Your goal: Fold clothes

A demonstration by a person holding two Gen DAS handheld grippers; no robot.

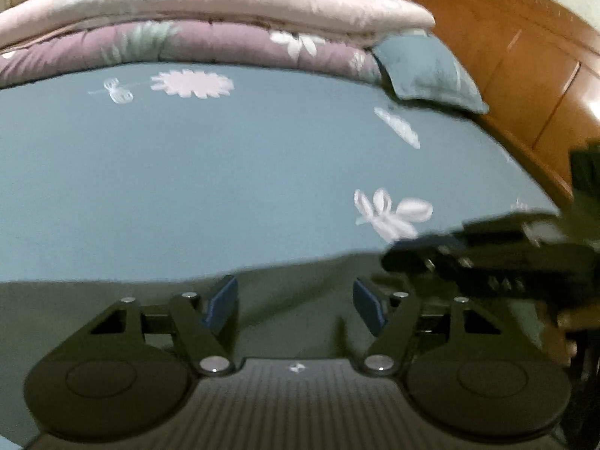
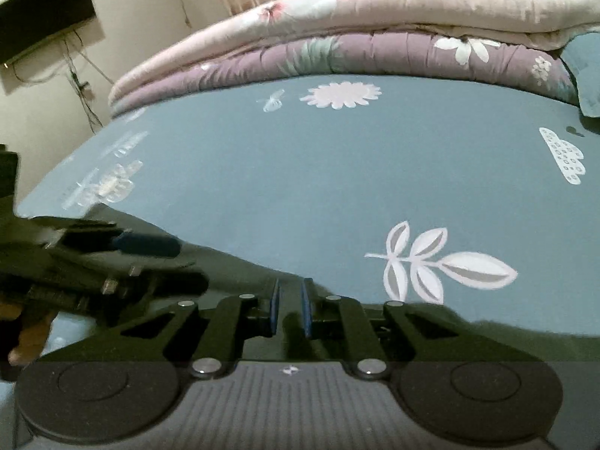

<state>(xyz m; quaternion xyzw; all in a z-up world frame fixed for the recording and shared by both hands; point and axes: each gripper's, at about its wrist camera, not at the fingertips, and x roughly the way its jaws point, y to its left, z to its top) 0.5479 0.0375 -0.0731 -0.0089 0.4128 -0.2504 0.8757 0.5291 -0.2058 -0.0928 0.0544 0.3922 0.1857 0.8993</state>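
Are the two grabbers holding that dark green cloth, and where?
The right gripper is nearly shut on the dark green garment at its edge. The left gripper is open above the garment, gripping nothing.

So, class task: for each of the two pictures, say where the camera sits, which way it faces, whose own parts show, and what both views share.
Left wrist view: sits on the left gripper, facing forward and down over the dark olive-green garment on the blue-grey flower-printed bedsheet; jaws apart; the right gripper enters at the right.
Right wrist view: sits on the right gripper, facing likewise; narrow gap between its blue pads, cloth between them; the left gripper enters at the left.
Shared: garment, bedsheet, stacked pink and purple floral quilts.
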